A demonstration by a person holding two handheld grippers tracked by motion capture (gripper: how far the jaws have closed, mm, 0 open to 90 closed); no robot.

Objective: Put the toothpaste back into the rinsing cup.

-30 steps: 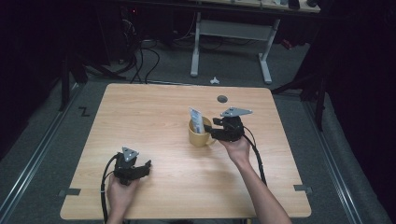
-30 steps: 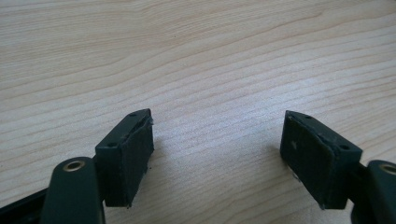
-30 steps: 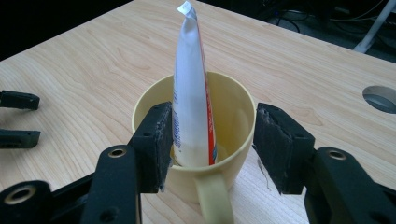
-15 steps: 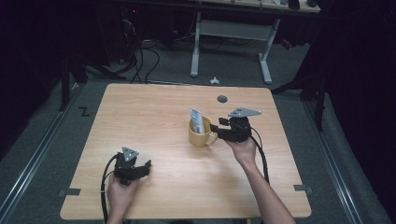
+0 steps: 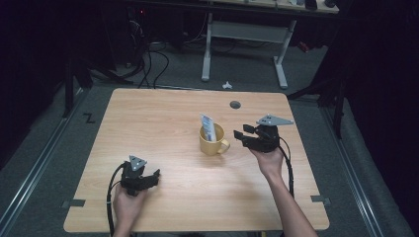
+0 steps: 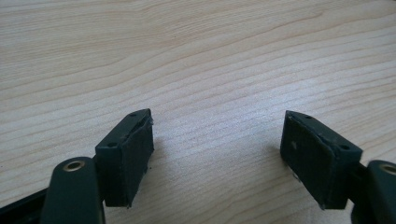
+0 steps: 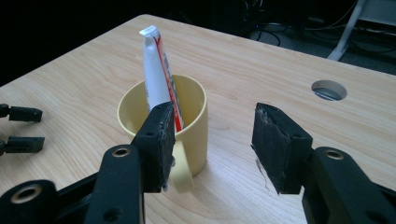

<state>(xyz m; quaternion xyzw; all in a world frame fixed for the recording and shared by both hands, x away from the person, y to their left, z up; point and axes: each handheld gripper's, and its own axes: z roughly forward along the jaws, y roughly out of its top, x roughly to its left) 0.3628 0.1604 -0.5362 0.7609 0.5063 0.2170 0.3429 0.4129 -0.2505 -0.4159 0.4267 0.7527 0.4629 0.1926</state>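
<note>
High view — yellow mug (image 5: pixel 212 140) mid-table, right tool (image 5: pixel 240 136) released beside its handle, left tool (image 5: pixel 154 176) released near front edge.

mug (image 5: pixel 212 140) mid-table (image 5: pixel 148 118) | tube (image 5: pixel 208 127) in mug | right gripper (image 5: pixel 241 137) beside handle | left gripper (image 5: pixel 153 176) near-left

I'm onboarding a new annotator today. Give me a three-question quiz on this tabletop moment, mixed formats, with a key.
1. True or false: the toothpaste tube stands inside the yellow mug.
2. Multiple choice: the right gripper is A) shut on the mug's handle, B) open beside the handle, C) lying on the floor.
3. Fill in: between the left gripper's jaws lies bare ____.

Key: 1 true; 2 B; 3 table.
</note>
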